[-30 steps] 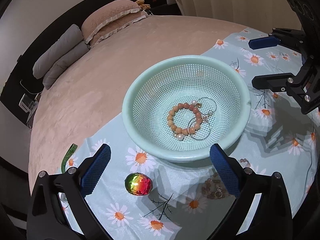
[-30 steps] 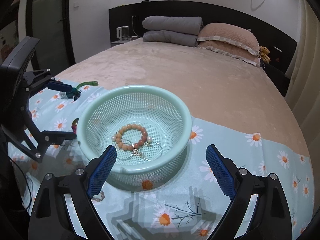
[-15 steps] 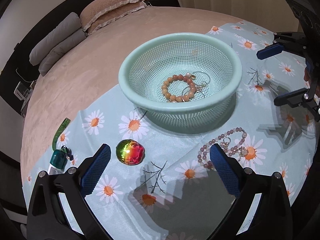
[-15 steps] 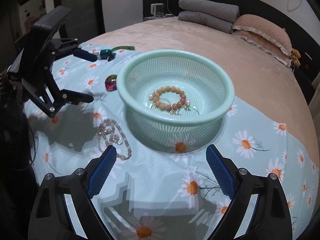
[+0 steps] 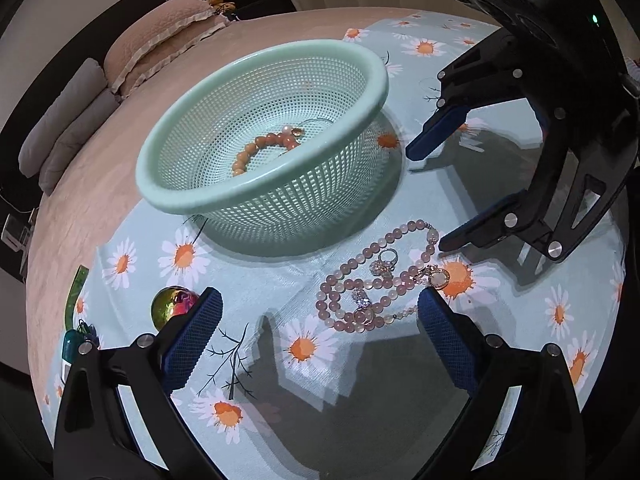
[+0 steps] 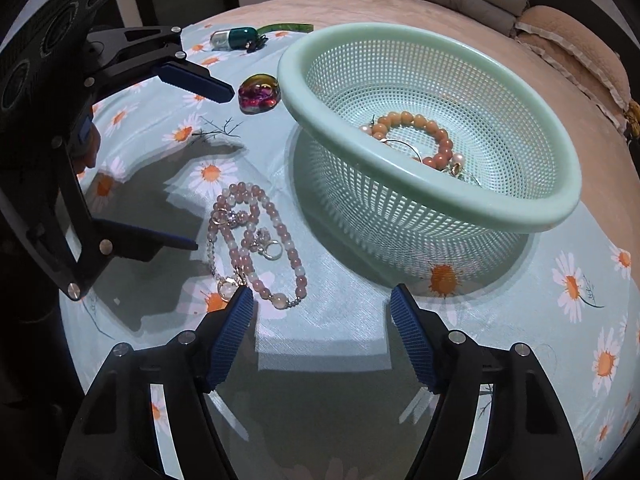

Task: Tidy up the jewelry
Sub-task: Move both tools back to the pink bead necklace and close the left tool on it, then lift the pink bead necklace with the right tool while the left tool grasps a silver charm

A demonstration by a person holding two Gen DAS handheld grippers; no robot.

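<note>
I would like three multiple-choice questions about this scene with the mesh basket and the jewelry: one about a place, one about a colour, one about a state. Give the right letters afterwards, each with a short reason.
1. Where does the long pink bead necklace lie?
A. inside the basket
B. on the daisy-print cloth beside the basket
C. on the pillows

2. What colour are the beads of the bracelet inside the pale green plastic mesh basket?
A. orange
B. black
C. dark blue

3. In what state is the left gripper?
A. shut on the necklace
B. shut on the basket rim
C. open and empty

Answers:
1 B: it lies on the cloth, outside the basket wall.
2 A: orange beads show through the basket opening.
3 C: its blue pads stand wide apart with nothing between them.
</note>
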